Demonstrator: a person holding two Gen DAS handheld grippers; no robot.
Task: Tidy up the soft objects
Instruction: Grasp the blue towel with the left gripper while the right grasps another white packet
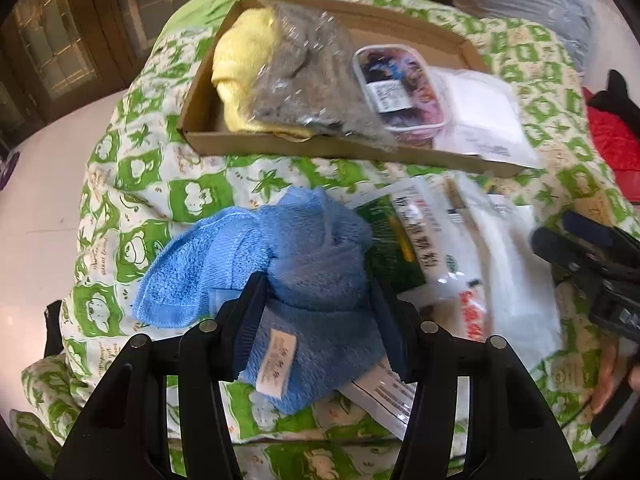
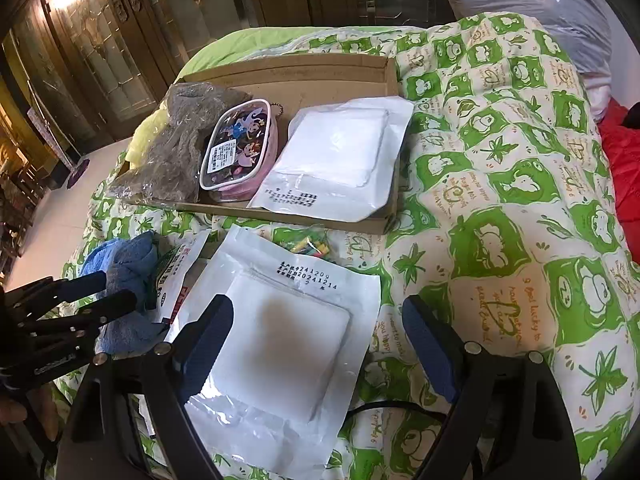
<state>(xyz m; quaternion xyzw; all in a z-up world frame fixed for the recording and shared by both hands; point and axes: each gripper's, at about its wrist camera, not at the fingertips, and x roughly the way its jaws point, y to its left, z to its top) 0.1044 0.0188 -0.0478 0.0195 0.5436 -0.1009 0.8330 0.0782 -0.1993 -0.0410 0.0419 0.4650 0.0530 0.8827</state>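
A blue towel [image 1: 224, 264] lies bunched on the quilt, and my left gripper [image 1: 316, 312] is shut on its raised middle, pads pressing both sides. From the right wrist view the same towel [image 2: 132, 256] wraps around the left gripper [image 2: 108, 292]. My right gripper [image 2: 320, 340] stands open over a white pad in a clear bag [image 2: 288, 344], which lies flat on the quilt between its fingers, untouched. The shallow cardboard box [image 1: 320, 148] holds a yellow towel [image 1: 236, 76], a bagged grey cloth [image 1: 304, 80], a pink cartoon pouch [image 1: 400, 88] and a white packet [image 2: 340, 152].
A green-and-white quilt [image 2: 500, 200] covers the bed. A printed plastic bag [image 1: 432, 240] with green contents lies between the towel and the white pad. A red garment [image 2: 620, 168] lies at the right edge. White floor [image 1: 40, 208] drops off left of the bed.
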